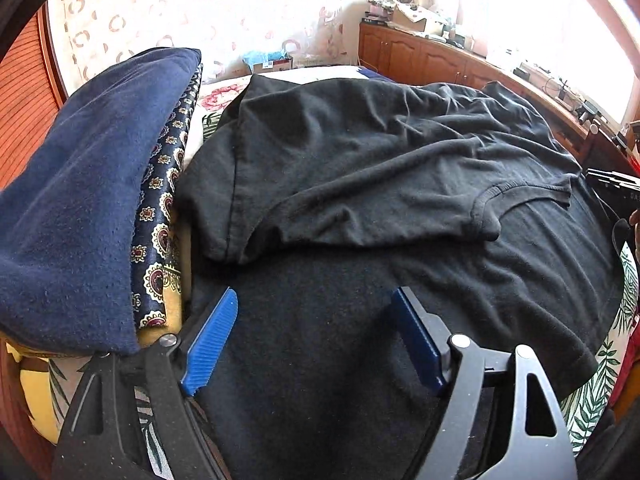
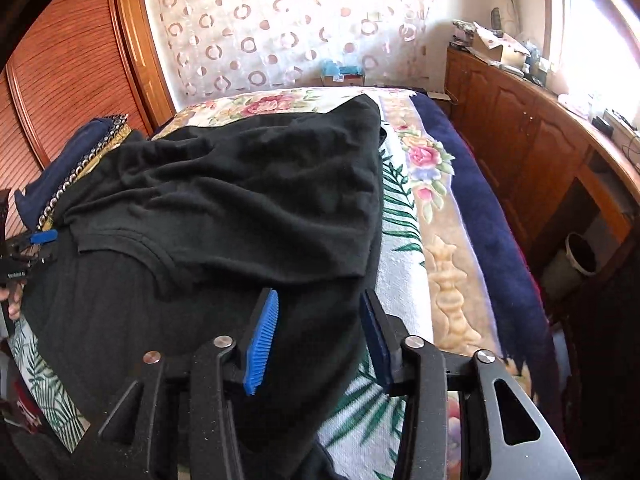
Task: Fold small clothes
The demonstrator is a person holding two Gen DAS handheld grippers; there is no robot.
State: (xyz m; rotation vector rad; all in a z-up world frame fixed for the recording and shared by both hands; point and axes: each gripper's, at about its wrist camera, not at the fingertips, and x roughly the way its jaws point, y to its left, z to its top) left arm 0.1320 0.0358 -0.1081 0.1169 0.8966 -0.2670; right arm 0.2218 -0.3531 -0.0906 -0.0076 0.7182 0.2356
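Note:
A black T-shirt point(image 1: 360, 152) lies spread on the bed, its top part doubled over the bottom part, with the collar point(image 1: 520, 194) showing on the right. In the left wrist view my left gripper point(image 1: 316, 304) hangs open just over the shirt's near left part, with nothing pinched between its blue pads. In the right wrist view my right gripper point(image 2: 320, 300) stands open over the near right edge of the T-shirt point(image 2: 240, 200); cloth lies under the gap, and the pads do not press on it. The left gripper's blue fingertip point(image 2: 44, 236) shows at the shirt's far left.
Left of the shirt is a pile of folded clothes: a navy piece point(image 1: 80, 200) on a patterned one point(image 1: 160, 220) on a yellow one. The floral bed cover point(image 2: 420, 240) shows bare on the right. A wooden cabinet point(image 2: 540, 152) and a bin point(image 2: 576, 260) stand beside the bed.

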